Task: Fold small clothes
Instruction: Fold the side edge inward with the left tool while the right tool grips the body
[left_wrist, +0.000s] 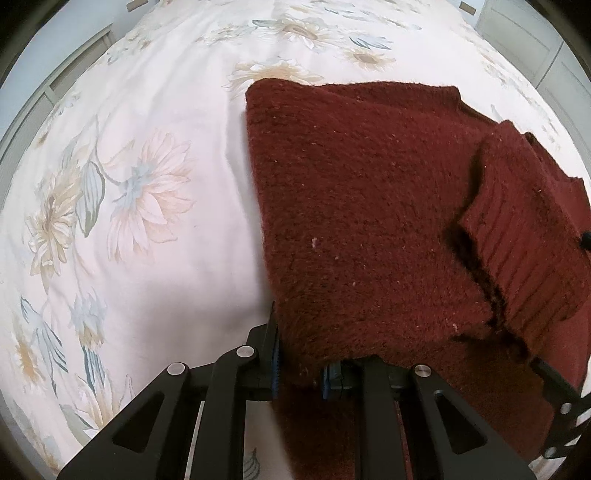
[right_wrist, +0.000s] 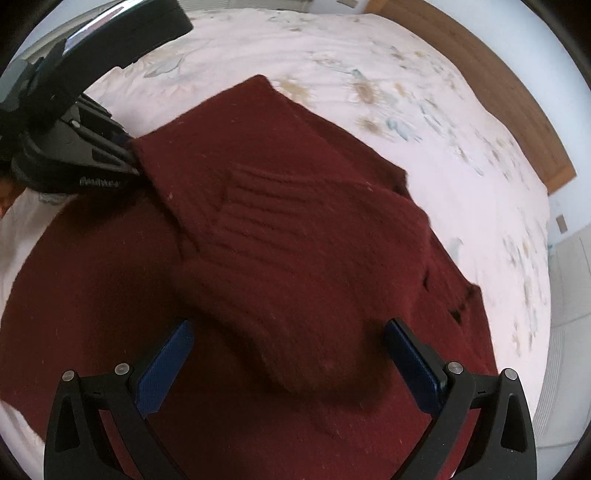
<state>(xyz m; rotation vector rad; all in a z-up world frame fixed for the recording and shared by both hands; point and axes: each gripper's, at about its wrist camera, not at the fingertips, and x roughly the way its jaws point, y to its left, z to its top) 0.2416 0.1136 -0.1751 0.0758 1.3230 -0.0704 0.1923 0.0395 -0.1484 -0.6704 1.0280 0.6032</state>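
Left wrist view looks down on a dark red sweater (left_wrist: 362, 206) lying on a bed (left_wrist: 155, 110) with a pale floral sheet. The left gripper (left_wrist: 299, 373) has its fingers clenched on the near edge of the knit, at a corner of the folded body, with the fabric bunched between the blue pads. From the right wrist view, the right gripper (right_wrist: 288, 365) hangs just above the sweater with its fingers released and spread wide; nothing sits between them.

I judge the fold as partly done. 1 side of the body already lies doubled over, and a ribbed sleeve (right_wrist: 295, 236) is laid across the top of it. Left to do, as far as I can tell, is a further fold of the body and some tidying of the edges.

The sweater is thick and fuzzy, flecked with pale lint, with ribbing on the sleeve. Its upper layer lies fairly flat, while the far edge by the sleeve looks bunched and uneven.
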